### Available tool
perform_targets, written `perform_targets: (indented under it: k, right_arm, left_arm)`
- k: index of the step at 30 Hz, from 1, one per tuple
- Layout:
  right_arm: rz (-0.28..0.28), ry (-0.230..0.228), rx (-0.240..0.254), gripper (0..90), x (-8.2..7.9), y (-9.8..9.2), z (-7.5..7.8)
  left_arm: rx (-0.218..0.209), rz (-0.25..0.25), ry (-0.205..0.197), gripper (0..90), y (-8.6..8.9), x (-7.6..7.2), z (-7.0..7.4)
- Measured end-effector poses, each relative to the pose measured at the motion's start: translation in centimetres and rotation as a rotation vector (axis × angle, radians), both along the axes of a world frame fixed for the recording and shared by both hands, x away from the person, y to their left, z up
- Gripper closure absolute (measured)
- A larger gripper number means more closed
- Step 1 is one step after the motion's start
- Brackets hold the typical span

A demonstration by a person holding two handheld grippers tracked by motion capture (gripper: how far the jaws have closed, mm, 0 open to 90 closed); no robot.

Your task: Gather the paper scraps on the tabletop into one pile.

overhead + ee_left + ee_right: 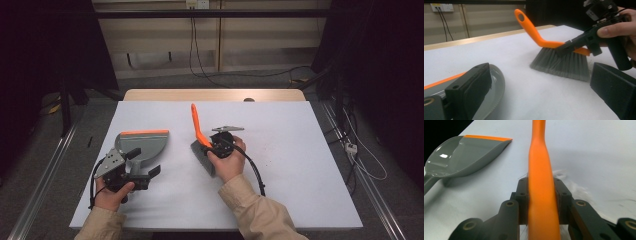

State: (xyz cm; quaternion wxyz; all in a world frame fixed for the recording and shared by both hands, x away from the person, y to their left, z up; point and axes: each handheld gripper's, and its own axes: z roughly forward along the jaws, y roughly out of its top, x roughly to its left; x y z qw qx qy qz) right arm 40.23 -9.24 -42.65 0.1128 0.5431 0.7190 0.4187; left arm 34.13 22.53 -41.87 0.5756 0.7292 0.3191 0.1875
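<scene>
Right gripper (212,145) was clamped on the hand brush (201,145), jaws pinching the orange handle (541,182) from both sides, as the right gripper view showed with the handle running straight up between the two black jaws. In the high view the brush sat near the middle of the white table (300,165), handle tilted up and away from the person, grey bristles (564,63) down on the table surface. In the left gripper view the bristles looked splayed against the table, touching it. Right hand (227,160) wrapped around the gripper body, cable trailing back toward the sleeve.

Dustpan (142,145) lay flat on the table to the left of the brush, grey with an orange lip (145,132) on its far edge, apart from the bristles. Left gripper (140,170) was at the dustpan's handle end, near the person. Left gripper view showed its jaws spread wide, one on each side of the frame, dustpan rim (499,87) just beside the left-hand jaw; no pinch visible on anything. Whether that jaw touched the pan, cannot tell. Left hand (112,192) held the gripper low over the table's near-left part.

Small whitish debris (574,187) lay on the table just beside the brush in the right gripper view, blurred.
</scene>
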Motion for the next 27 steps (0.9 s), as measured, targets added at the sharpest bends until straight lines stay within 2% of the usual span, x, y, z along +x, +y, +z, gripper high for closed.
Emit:
perform_targets:
  k: [6, 9, 12, 16, 19, 22, 27]
  right_arm:
    - [-0.002, -0.013, 0.002, 71.1, -0.7, -1.5, 1.0]
    - [0.009, -0.035, 0.025, 71.1, -0.9, -1.8, 2.0]
    - [0.063, -0.078, 0.057, 71.1, -1.0, -2.2, 3.2]
    - [0.127, -0.108, 0.023, 71.1, -1.5, -2.4, 4.1]
    - [0.174, -0.115, 0.002, 71.1, -2.0, -2.8, 3.8]
    - [0.235, -0.085, 0.046, 71.1, -2.4, -3.4, 2.8]
    - [0.348, -0.063, 0.049, 71.1, -3.4, -3.9, 0.8]
  left_arm:
    - [0.008, -0.005, 0.0, 3.4, -0.3, 0.1, 0.0]
    - [0.01, -0.006, 0.002, 3.4, -0.4, 0.1, 0.0]
    - [0.012, -0.007, 0.001, 3.4, -0.3, 0.1, 0.0]
    - [0.008, -0.005, 0.002, 3.4, -0.2, 0.0, 0.0]
    - [0.003, -0.003, 0.001, 3.4, -0.2, 0.0, 0.0]
    - [0.008, -0.004, 0.004, 3.4, -0.2, 0.0, 0.0]
    - [0.009, -0.001, 0.005, 3.5, -0.3, 0.0, -0.1]
